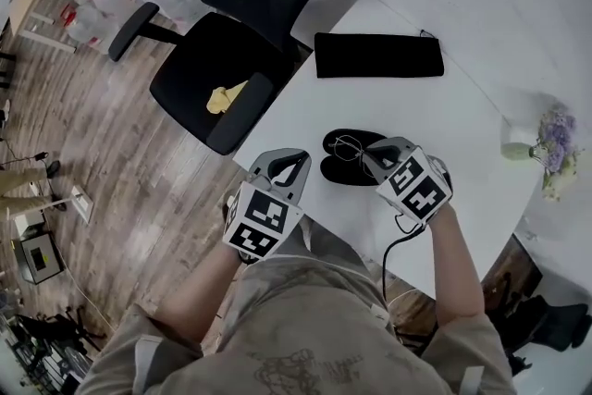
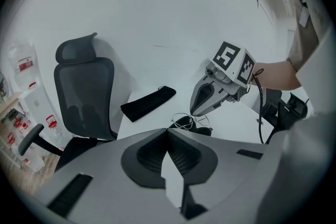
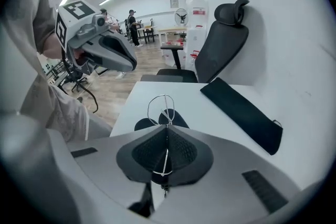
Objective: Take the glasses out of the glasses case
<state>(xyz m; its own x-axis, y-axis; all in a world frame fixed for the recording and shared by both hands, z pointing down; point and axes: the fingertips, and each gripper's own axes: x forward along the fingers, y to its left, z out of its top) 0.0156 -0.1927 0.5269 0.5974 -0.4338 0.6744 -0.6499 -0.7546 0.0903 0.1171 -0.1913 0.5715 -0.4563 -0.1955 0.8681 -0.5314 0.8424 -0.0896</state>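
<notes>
A black glasses case (image 1: 344,169) lies open on the white table (image 1: 435,116), near its front edge. Thin wire-rimmed glasses (image 3: 160,106) hang just above the case (image 3: 178,119), and my right gripper (image 3: 167,132) is shut on their frame. In the head view the right gripper (image 1: 368,158) points steeply down over the case, with the glasses (image 1: 349,145) at its tip. My left gripper (image 1: 289,159) hovers to the left of the case at the table's edge. The left gripper (image 2: 168,132) is shut with nothing between its pads; its view shows the glasses (image 2: 184,118) under the right gripper (image 2: 197,109).
A long black soft pouch (image 1: 377,55) lies at the far side of the table. A black office chair (image 1: 231,42) stands against the table's left edge, on a wooden floor. A small vase of flowers (image 1: 553,148) sits at the right edge.
</notes>
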